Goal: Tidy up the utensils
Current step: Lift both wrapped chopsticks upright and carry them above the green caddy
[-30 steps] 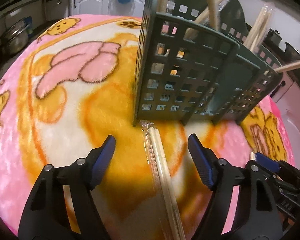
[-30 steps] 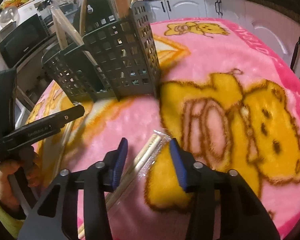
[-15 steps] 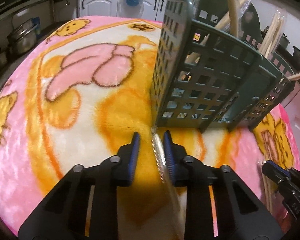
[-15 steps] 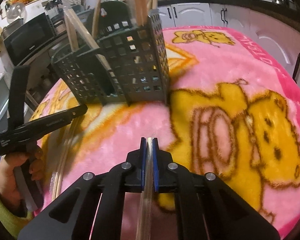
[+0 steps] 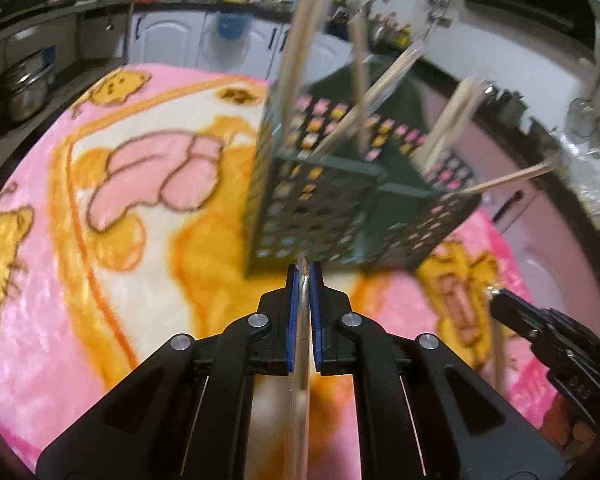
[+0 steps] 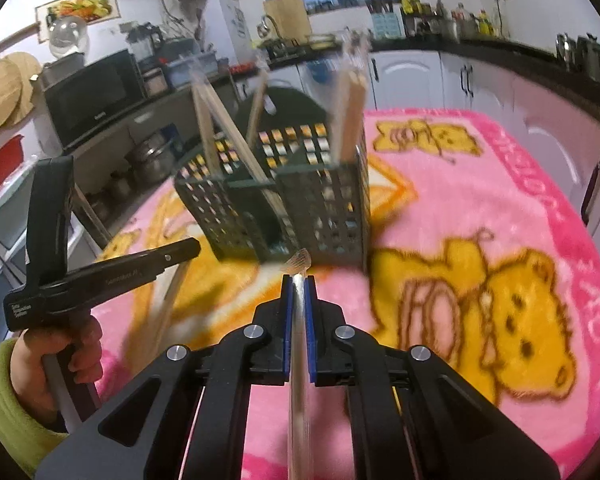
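A dark green perforated utensil caddy [image 5: 340,208] [image 6: 280,208] stands on the pink bear blanket [image 5: 100,240] [image 6: 480,220], with several wooden chopsticks leaning in its compartments. In the left wrist view my left gripper [image 5: 304,270] is shut on a clear-wrapped chopstick pair [image 5: 300,380], held above the blanket just before the caddy. My right gripper [image 6: 299,280] is likewise shut on its own wrapped chopstick pair [image 6: 298,360], the wrapper's end poking out at the tip. Each view shows the other gripper from the side [image 5: 540,332] [image 6: 100,276] with chopsticks hanging below it.
A hand in a green sleeve [image 6: 40,364] holds the left tool. Beyond the table edge are white cabinets [image 6: 420,76], a black microwave [image 6: 96,100] and steel pots [image 5: 24,88]. Open blanket lies to the left and right of the caddy.
Both grippers went from open around chopstick packs lying on the blanket to shut on them. Both have since risen, lifting the packs, and the caddy now looks lower and farther.
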Tool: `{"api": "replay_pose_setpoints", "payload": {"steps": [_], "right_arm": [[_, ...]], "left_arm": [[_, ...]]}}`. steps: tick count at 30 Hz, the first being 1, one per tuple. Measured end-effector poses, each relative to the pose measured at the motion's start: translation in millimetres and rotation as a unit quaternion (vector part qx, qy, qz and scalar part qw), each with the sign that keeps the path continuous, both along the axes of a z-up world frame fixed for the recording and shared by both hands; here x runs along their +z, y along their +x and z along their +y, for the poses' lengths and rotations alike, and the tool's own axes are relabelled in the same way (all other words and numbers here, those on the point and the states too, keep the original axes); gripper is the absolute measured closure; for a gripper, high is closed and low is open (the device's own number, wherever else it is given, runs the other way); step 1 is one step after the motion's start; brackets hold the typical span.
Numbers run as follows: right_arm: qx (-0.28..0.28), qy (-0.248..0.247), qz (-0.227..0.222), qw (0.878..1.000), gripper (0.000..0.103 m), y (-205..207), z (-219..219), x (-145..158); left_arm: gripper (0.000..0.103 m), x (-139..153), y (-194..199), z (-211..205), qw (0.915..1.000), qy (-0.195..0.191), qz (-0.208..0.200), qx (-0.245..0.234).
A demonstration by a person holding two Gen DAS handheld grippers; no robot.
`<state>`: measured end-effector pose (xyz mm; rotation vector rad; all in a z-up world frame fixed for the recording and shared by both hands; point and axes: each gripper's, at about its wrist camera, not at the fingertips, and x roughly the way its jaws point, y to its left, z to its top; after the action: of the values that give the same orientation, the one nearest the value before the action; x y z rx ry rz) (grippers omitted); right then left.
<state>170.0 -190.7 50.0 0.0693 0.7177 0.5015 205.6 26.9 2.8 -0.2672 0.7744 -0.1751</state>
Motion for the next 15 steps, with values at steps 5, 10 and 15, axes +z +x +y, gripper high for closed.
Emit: {"api": "replay_pose_setpoints", "payload": {"steps": [5,10,15], "right_arm": [[0.009,0.013,-0.035,0.999,0.097,-9.3,-1.5,27.1],[0.015,0.02,-0.069,0.997,0.097,-15.8,-0.6,52.2],[0.017,0.031,-0.099,0.994,0.097,-22.5,-0.1,72.9]], "left_arm": [[0.1,34.6,-15.6,-10.0,0.9988,-0.02,-0.043,-0.014],[0.1,65.4,-24.5,-16.2,0.9962,-0.021,-0.081,-0.024],[0.1,93.6,-28.5,-19.9,0.9926,-0.021,-0.114,-0.034]]}}
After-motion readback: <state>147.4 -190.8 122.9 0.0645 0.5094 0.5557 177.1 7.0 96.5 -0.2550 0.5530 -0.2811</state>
